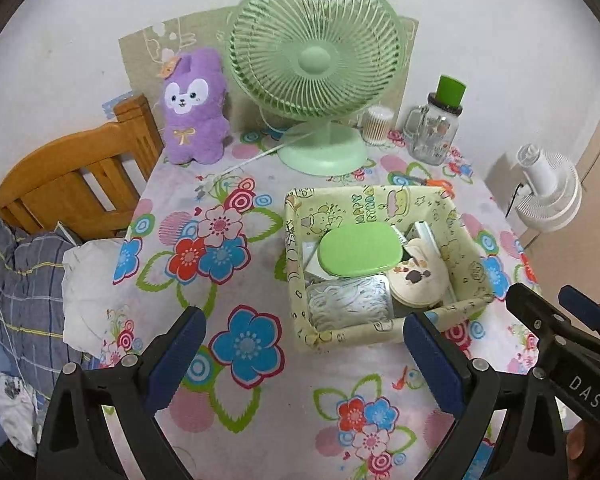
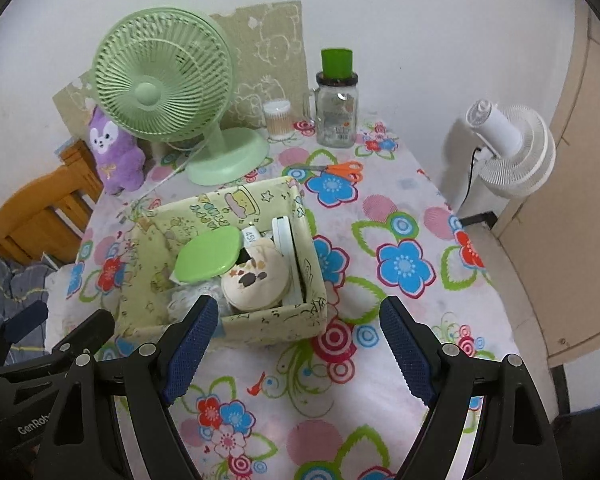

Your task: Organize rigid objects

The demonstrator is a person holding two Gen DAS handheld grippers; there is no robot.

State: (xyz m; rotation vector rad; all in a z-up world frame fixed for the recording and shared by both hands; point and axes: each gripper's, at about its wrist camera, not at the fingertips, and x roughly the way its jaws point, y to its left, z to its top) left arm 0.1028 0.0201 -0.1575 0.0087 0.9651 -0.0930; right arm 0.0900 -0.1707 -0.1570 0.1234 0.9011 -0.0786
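A pale yellow cartoon-print box (image 1: 296, 240) (image 2: 276, 320) stands on the floral tablecloth. In it lie a green oval lid (image 1: 360, 250) (image 2: 208, 258), a round cream pouch (image 1: 418, 280) (image 2: 256, 278), a bag of white cord (image 1: 350, 300) and a white flat case (image 2: 286, 240). My left gripper (image 1: 304, 344) is open and empty, hovering above the table just in front of the box. My right gripper (image 2: 298, 346) is open and empty, at the box's near right corner; it also shows in the left wrist view (image 1: 552, 308).
A green desk fan (image 1: 320, 80) (image 2: 168, 96), a purple plush rabbit (image 1: 194, 108) (image 2: 114, 152), a cotton-swab tub (image 1: 376, 124) (image 2: 278, 120), a green-lidded glass jar (image 1: 436, 128) (image 2: 337, 104) and orange scissors (image 2: 336, 170) stand behind the box. A wooden chair (image 1: 72, 184) is left, a white fan (image 2: 512, 148) right.
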